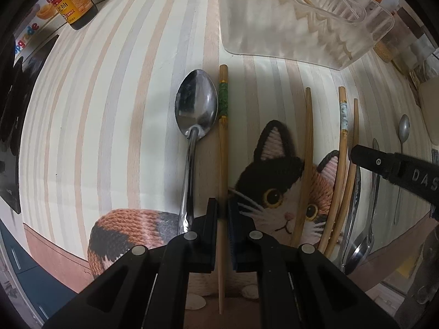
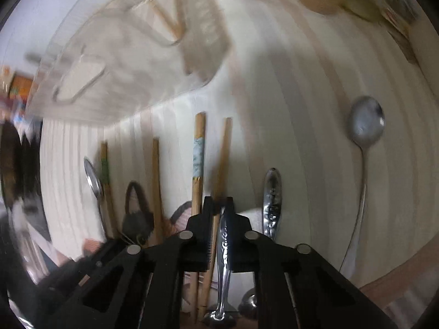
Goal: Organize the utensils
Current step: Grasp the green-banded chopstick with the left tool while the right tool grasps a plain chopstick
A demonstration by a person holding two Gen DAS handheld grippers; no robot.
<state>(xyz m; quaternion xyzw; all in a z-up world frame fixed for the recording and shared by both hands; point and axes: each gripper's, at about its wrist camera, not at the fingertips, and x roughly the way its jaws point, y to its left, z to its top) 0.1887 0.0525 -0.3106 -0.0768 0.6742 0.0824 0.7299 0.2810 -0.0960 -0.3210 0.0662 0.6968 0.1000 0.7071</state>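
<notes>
A green-banded chopstick [image 1: 222,148] is clamped between the jaws of the left gripper [image 1: 223,211], low on its shaft, with a big spoon [image 1: 195,104] lying just beside it on the striped mat [image 1: 109,109]. That spoon could be dragged or knocked if the chopstick is swung left on lifting. Because most of the stick's length lies ahead of the grip, it could pivot or slip. Further right, loose chopsticks [image 1: 307,164] lie across the cat print. A spoon handle [image 2: 224,246] is pinched by the right gripper [image 2: 219,208]; being slick metal, it could twist out. The clear tray [image 2: 131,63] sits beyond, and its rim could be struck.
</notes>
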